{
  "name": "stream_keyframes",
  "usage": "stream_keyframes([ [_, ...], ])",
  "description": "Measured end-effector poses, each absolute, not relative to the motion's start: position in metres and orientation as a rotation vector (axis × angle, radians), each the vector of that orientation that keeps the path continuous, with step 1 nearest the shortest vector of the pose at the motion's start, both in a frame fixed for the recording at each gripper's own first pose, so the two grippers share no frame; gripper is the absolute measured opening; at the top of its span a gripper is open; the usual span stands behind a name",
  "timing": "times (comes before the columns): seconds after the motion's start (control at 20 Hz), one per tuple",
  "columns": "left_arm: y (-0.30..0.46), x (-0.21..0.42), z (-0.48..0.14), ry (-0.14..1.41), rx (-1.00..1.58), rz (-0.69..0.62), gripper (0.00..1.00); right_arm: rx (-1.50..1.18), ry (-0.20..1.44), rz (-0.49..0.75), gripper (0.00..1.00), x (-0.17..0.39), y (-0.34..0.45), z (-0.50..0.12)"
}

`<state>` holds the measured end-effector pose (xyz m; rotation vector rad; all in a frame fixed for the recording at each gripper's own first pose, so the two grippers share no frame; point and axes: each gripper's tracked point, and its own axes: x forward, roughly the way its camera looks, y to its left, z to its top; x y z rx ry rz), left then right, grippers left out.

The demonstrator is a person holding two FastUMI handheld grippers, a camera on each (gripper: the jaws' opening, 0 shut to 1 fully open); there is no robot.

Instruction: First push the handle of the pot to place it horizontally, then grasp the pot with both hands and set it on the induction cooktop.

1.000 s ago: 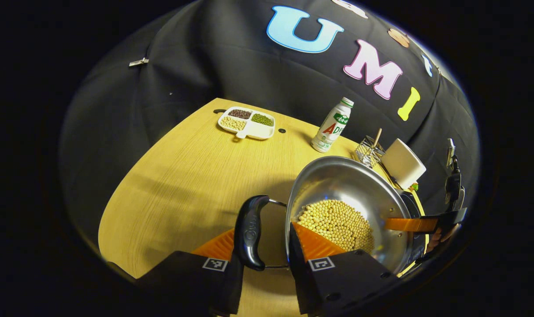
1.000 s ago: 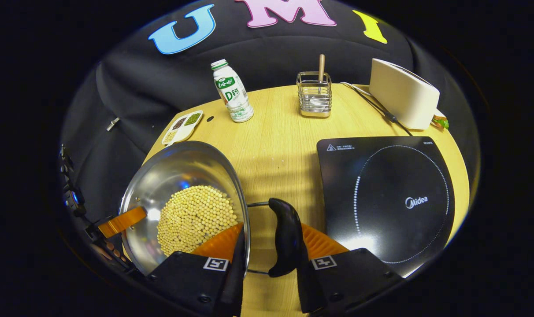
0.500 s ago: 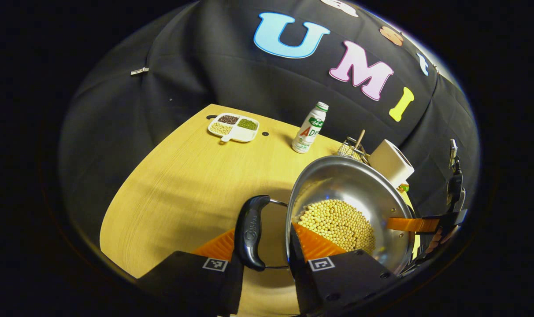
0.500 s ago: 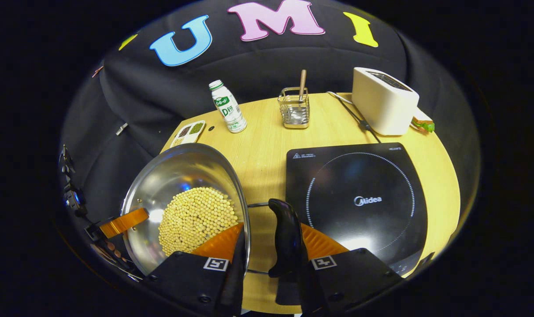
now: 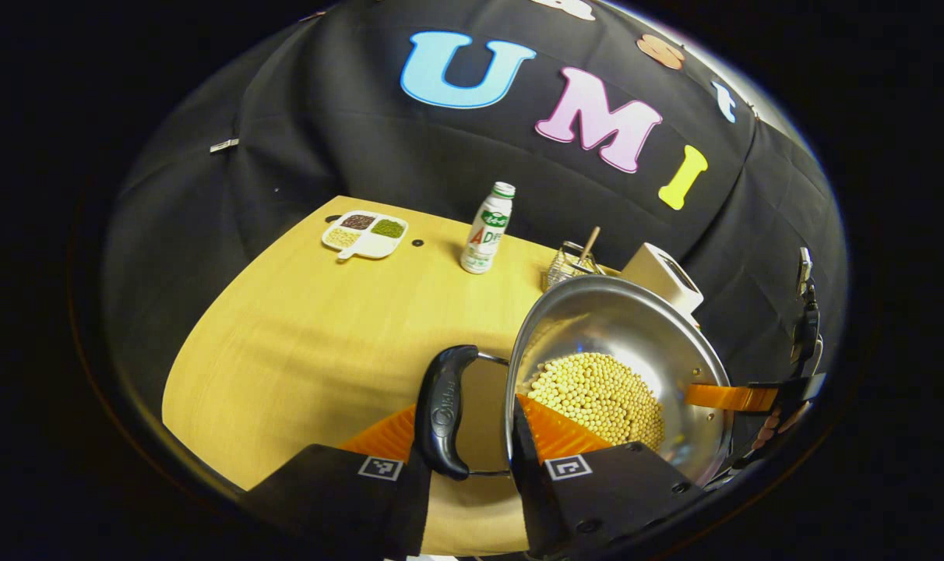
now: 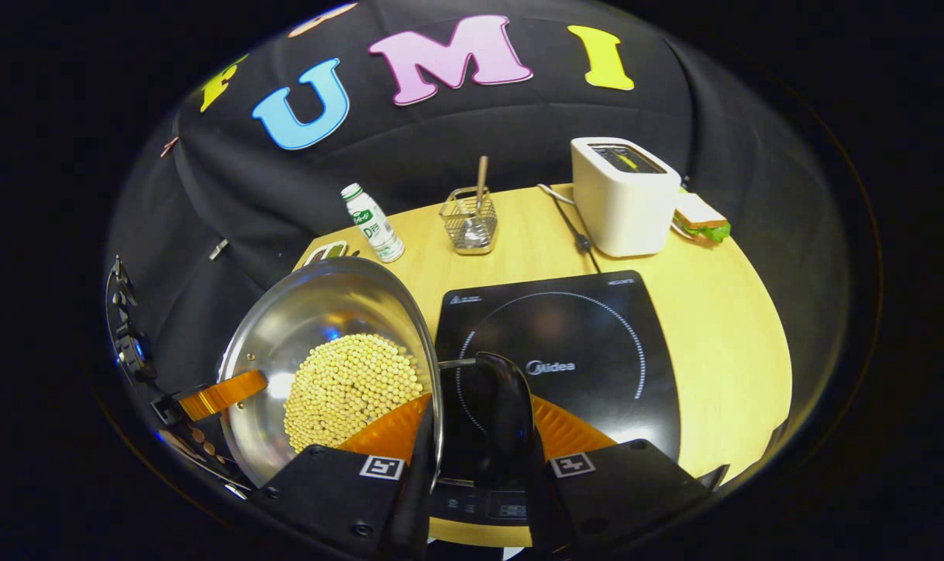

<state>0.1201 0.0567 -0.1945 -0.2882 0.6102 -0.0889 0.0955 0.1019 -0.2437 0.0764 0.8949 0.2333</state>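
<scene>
— Two grips, one on each side: the pot (image 5: pixel 620 366) is held up off the table (image 5: pixel 308 343), and in the right gripper view its right side already hangs over the near left part of the cooktop (image 6: pixel 597 351).

— How will it handle?

— Stiff steel, shiny and likely slick, with a heap of pale beans (image 5: pixel 597 397) in the bottom. I'd judge it moderately heavy, and the load will roll if it tips. Best kept level.

— Where is it taken hold of?

— The left gripper (image 5: pixel 464 432) is closed down on the pot's rim beside the left handle (image 5: pixel 441 409), one finger outside by the handle, one inside against the wall. The right gripper (image 6: pixel 480 432) does the same at the right handle (image 6: pixel 507 413). The handle loops stick out flat.

— What else is around?

— Behind the cooktop stand a wire rack (image 6: pixel 470 222) with a wooden stick, a bottle (image 6: pixel 371 223), a toaster (image 6: pixel 620 195) with its cord trailing to the cooktop's back edge, and a sandwich (image 6: pixel 700 220). A divided dish (image 5: pixel 365 234) sits at the far left.

— Anything in the way?

— Nothing lies on the glass. The cord is near, but behind.
</scene>
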Motion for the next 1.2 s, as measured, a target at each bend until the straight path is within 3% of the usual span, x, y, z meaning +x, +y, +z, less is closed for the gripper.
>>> stream_keyframes([
  [0.75,-0.081,0.158,-0.202,0.622,-0.27,-0.129,0.52,0.101,0.897,0.179,0.53,0.138,-0.029,-0.239],
  [0.85,-0.093,0.164,-0.205,0.621,-0.273,-0.125,0.53,0.098,0.897,0.182,0.48,0.146,-0.04,-0.242],
  [0.9,-0.098,0.167,-0.207,0.623,-0.275,-0.123,0.52,0.098,0.899,0.182,0.53,0.15,-0.045,-0.244],
  [1.05,-0.111,0.177,-0.215,0.624,-0.275,-0.119,0.52,0.103,0.908,0.181,0.48,0.161,-0.057,-0.252],
  [1.2,-0.12,0.19,-0.223,0.628,-0.269,-0.117,0.52,0.108,0.923,0.174,0.53,0.17,-0.066,-0.263],
])
